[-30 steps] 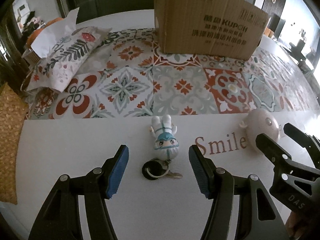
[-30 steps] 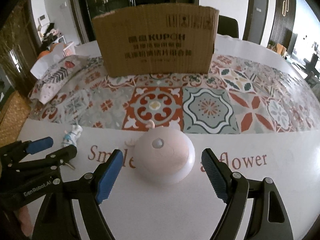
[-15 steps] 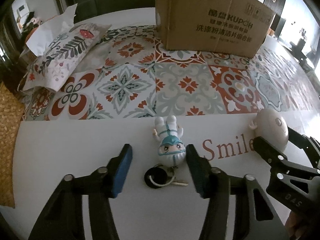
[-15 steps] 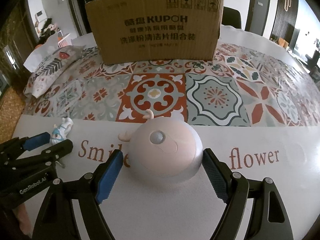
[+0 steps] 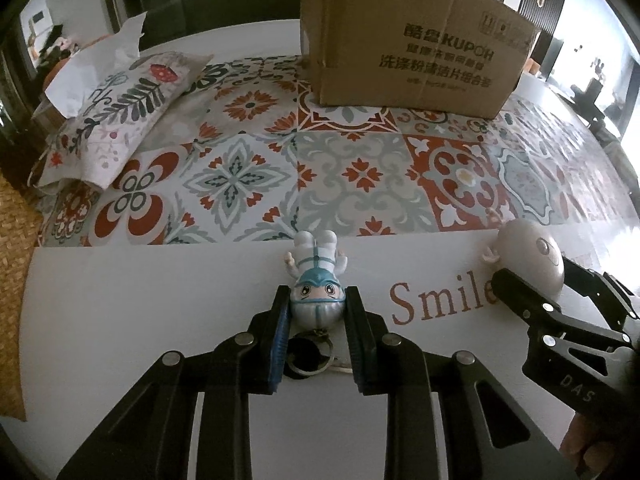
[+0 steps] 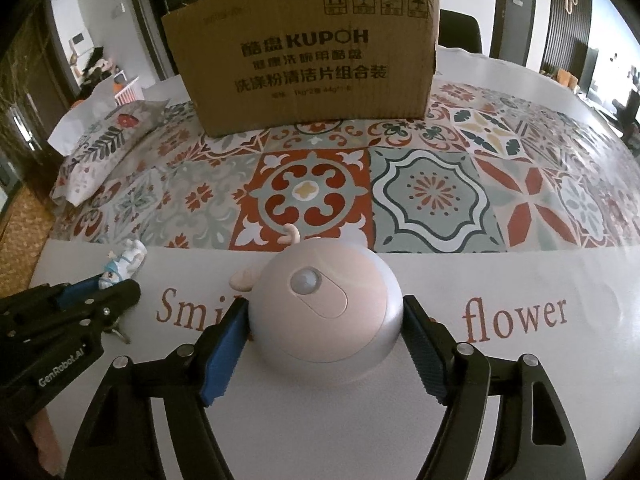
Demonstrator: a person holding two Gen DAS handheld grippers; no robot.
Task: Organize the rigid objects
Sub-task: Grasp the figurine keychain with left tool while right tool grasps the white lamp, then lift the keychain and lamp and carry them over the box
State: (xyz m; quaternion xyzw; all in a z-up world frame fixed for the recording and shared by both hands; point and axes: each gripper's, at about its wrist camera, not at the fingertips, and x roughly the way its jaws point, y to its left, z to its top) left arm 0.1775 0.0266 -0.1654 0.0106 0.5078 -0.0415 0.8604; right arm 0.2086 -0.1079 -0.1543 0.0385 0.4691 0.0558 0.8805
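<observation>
My left gripper [image 5: 316, 308] is shut on the head of a small white-and-blue figure keychain [image 5: 317, 280] that lies on the white table strip, its key ring [image 5: 310, 354] between the fingers. My right gripper [image 6: 325, 320] is shut on a round pink night light with antlers [image 6: 326, 308], one pad on each side. The night light [image 5: 528, 260] and the right gripper [image 5: 560, 320] also show at the right of the left wrist view. The figure [image 6: 122, 262] and the left gripper [image 6: 96, 292] show at the left of the right wrist view.
A brown cardboard box [image 5: 412, 44] stands at the back on the patterned tile mat [image 5: 360, 176]; it also shows in the right wrist view [image 6: 308, 56]. A floral tissue pouch [image 5: 116, 120] lies at the back left. A woven mat [image 5: 16, 280] lies at the left edge.
Both grippers moved forward and closed: the left jaws shut on the figure's head, the right jaws closed onto the sides of the night light.
</observation>
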